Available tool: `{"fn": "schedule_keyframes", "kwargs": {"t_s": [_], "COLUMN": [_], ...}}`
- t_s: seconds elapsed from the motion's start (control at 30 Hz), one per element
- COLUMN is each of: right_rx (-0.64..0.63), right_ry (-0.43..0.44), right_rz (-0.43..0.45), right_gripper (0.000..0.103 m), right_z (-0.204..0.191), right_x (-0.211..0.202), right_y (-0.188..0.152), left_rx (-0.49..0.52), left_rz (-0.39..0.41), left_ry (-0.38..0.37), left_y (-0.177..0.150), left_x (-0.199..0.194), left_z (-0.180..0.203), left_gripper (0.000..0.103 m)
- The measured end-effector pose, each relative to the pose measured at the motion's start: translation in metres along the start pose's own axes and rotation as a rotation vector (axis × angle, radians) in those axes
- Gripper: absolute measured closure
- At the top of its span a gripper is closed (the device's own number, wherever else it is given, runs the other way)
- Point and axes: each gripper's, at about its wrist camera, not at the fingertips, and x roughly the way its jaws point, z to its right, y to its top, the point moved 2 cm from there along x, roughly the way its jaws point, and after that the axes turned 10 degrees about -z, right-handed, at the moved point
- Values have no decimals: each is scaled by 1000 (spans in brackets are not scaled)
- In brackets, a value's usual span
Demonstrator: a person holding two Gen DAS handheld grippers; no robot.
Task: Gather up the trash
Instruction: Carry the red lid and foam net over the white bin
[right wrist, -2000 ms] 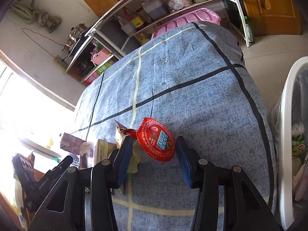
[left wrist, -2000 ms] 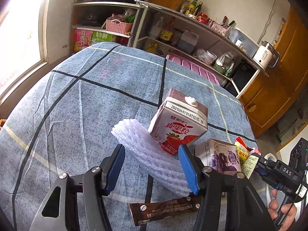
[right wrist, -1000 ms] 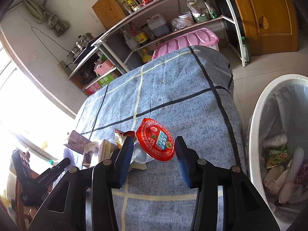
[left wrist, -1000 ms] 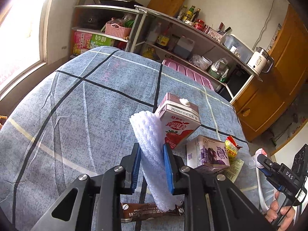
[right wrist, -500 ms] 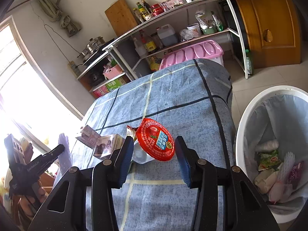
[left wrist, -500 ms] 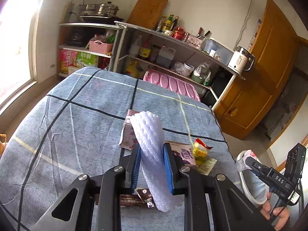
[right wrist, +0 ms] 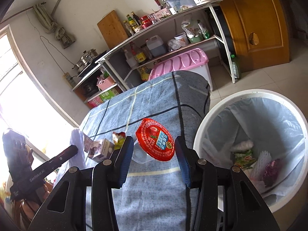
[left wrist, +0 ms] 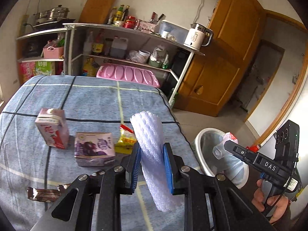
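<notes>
A: Trash in both grippers, then. What did each one have?

B: The left gripper was clamped on a white foam net sleeve, its blue pads pressed into the sides, the sleeve standing up between them and hanging out below. The right gripper held a clear plastic cup with a red foil lid; the jaws stood partly apart, and the cup looked caught between them, clear of the cloth.

A: And the bin?

B: The white bin stood on the floor just beside the table's end, lined with a bag, some wrappers already inside. In the right wrist view it lay to the right of the cup, not under it.

A: So which step was it?

B: Carrying, I'd judge. Both items were up off the blue checked tablecloth, neither over the bin mouth.

A: What did the next move need?

B: Each load brought above the opening before release; the light sleeve might catch on the rim.

A: Anything left on the table?

B: A pink milk carton, a purple carton, a yellow wrapper and a brown sachet.
</notes>
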Motion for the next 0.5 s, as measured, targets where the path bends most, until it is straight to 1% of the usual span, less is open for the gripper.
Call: {"fn": "schedule_keyframes", "kwargs": {"t_s": [0.2, 0.3, 0.4, 0.5], "right_rx": [39, 66, 82, 101], "right_ry": [-50, -79, -120, -151], "right_rz": [27, 40, 41, 34], "right_gripper": [57, 57, 57, 57], "right_z": [28, 46, 65, 84], "right_x": [-24, -37, -45, -51], "right_y": [-2, -3, -3, -3], "left_rx": [76, 129, 161, 201], "left_rz": [-42, -61, -89, -111], "left_ry": [-90, -113, -141, -148], "left_y": [5, 8, 9, 9], "left_x": [28, 42, 58, 74], "left_z": [52, 79, 103, 125], "left_gripper": [79, 79, 79, 79]}}
